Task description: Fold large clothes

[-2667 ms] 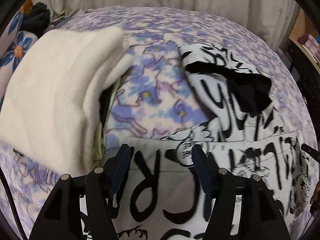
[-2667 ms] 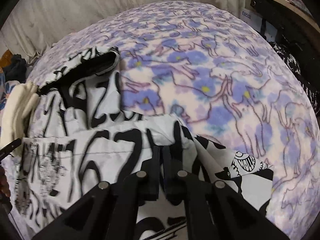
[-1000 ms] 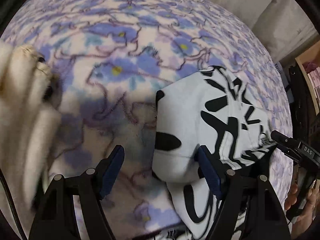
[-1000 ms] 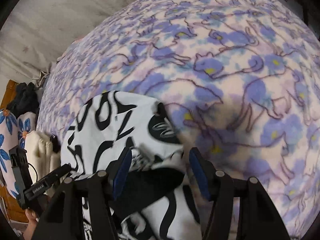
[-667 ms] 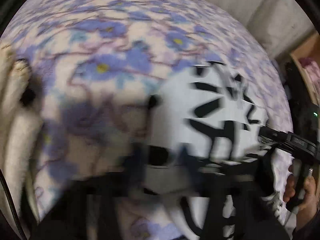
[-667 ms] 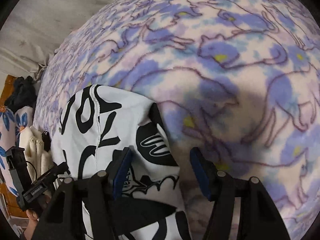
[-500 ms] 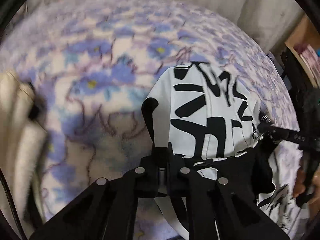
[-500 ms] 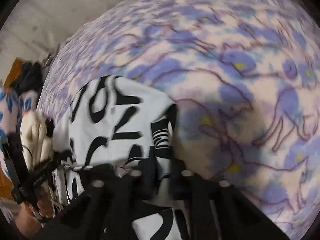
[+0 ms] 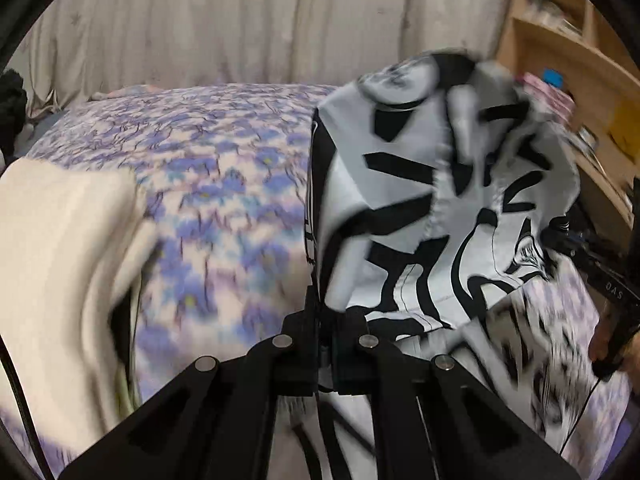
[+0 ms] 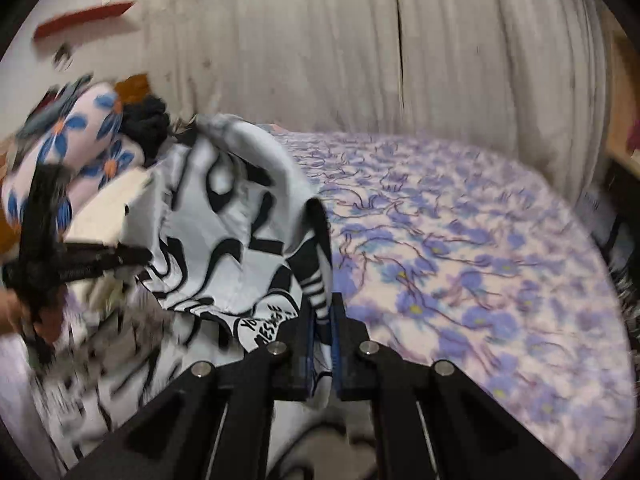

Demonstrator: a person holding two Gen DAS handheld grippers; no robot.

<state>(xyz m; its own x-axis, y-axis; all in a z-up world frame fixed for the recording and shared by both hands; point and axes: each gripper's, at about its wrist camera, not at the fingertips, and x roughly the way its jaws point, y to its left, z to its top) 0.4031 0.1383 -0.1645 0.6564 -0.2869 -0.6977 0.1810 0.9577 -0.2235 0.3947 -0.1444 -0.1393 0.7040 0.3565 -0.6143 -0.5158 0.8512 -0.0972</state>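
A large white garment with black graffiti print [image 9: 440, 220] hangs lifted above the purple flowered bedspread [image 9: 224, 184]. My left gripper [image 9: 324, 320] is shut on its left edge. My right gripper [image 10: 323, 320] is shut on its right edge, and the cloth [image 10: 232, 240] bunches up to the left of it. The garment's lower part trails on the bed below, blurred. Each gripper also shows in the other's view, the right one at the right edge of the left wrist view [image 9: 612, 292], the left one at the left edge of the right wrist view [image 10: 52, 264].
A folded cream cloth [image 9: 60, 264] lies on the bed at the left. A blue-flowered pillow [image 10: 72, 140] and a dark bundle [image 10: 148, 124] sit behind it. A curtain [image 10: 360, 48] hangs at the back. Wooden shelves [image 9: 576, 56] stand at the right.
Both grippers closed on the folded garment's edges and lifted it off the bed. The views swung up from the bedspread to the curtain and shelves.
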